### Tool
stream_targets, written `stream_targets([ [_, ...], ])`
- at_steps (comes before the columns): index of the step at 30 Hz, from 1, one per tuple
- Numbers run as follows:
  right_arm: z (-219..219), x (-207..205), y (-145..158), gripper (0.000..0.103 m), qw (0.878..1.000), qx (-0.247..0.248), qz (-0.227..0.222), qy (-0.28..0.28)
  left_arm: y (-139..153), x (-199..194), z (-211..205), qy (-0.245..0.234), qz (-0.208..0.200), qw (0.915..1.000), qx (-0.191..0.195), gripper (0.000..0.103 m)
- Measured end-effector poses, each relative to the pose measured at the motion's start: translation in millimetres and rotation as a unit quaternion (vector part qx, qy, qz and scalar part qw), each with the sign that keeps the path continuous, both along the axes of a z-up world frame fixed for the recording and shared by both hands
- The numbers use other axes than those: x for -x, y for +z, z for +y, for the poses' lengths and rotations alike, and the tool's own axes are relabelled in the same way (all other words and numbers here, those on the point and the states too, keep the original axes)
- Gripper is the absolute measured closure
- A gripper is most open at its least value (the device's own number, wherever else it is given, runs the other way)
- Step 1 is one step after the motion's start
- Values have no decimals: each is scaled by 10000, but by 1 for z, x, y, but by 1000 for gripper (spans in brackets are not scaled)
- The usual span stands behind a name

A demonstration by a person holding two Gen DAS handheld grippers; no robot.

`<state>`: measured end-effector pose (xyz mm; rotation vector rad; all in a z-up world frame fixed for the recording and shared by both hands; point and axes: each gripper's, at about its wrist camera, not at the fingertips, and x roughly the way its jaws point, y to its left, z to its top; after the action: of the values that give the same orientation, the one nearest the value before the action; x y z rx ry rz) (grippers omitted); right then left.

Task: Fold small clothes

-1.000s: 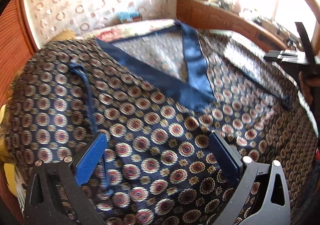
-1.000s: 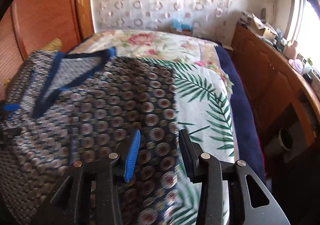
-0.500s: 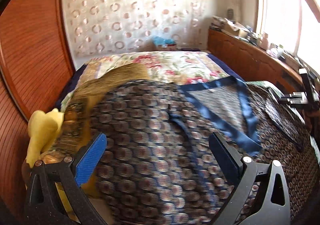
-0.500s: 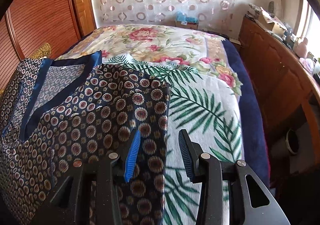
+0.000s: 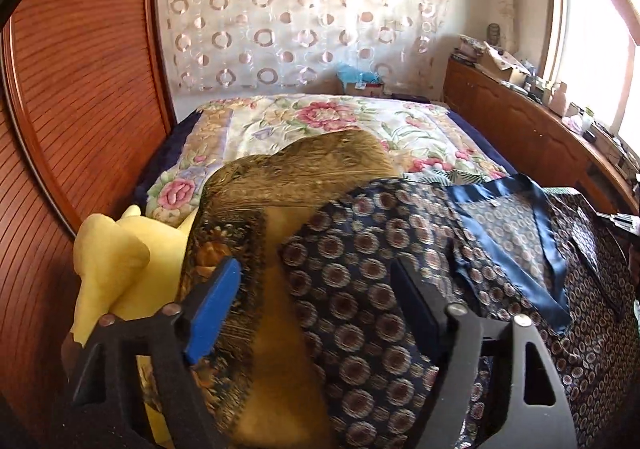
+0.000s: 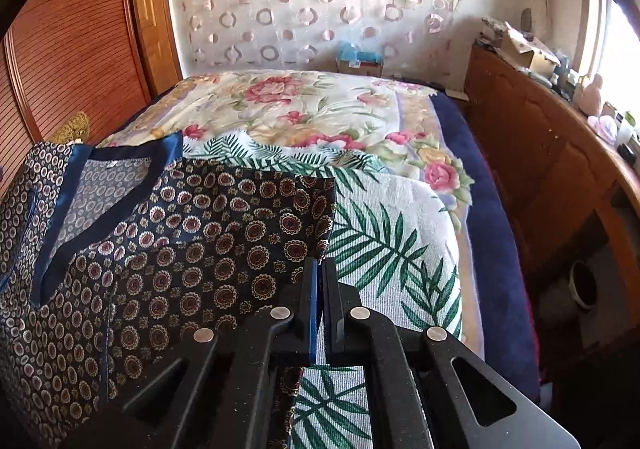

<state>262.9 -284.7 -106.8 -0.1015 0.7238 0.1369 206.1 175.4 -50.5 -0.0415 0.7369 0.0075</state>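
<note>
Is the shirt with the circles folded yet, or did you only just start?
Only just starting. The patterned shirt lies spread flat on the bed, collar showing. The right gripper has pinched its sleeve edge; the left gripper is open above the other side. All folds remain.

Navy medallion-print garment (image 6: 200,241), blue-trimmed; floral bedspread (image 6: 304,109); palm-leaf towel (image 6: 392,233).

The top (image 6: 168,249) is thin printed cloth with a soft sheen, its neck band (image 6: 60,209) glossy satin. The palm-leaf towel (image 6: 384,233) under it looks rough and matt. The bedspread (image 6: 280,105) is smooth printed cotton. On the left, the gold cloth (image 5: 304,169) shimmers. The wardrobe (image 5: 80,97) is ribbed, varnished wood. The grippers (image 6: 320,281) are matt black plastic with metal rivets.
</note>
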Motion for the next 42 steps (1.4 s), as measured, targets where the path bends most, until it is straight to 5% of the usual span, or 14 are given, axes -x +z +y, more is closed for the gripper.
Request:
stream_targets([
  [30, -4, -4, -2, 101, 9997, 143, 172, 83, -30, -18, 7, -137, 479, 9961, 732, 49],
  [36, -4, -5, -2, 101, 9997, 157, 170, 80, -27, -14, 4, -219, 378, 9964, 727, 92],
  [42, -3, -5, -2, 101, 9996, 192, 165, 87, -10, -6, -5, -338, 17, 9978, 579, 100],
])
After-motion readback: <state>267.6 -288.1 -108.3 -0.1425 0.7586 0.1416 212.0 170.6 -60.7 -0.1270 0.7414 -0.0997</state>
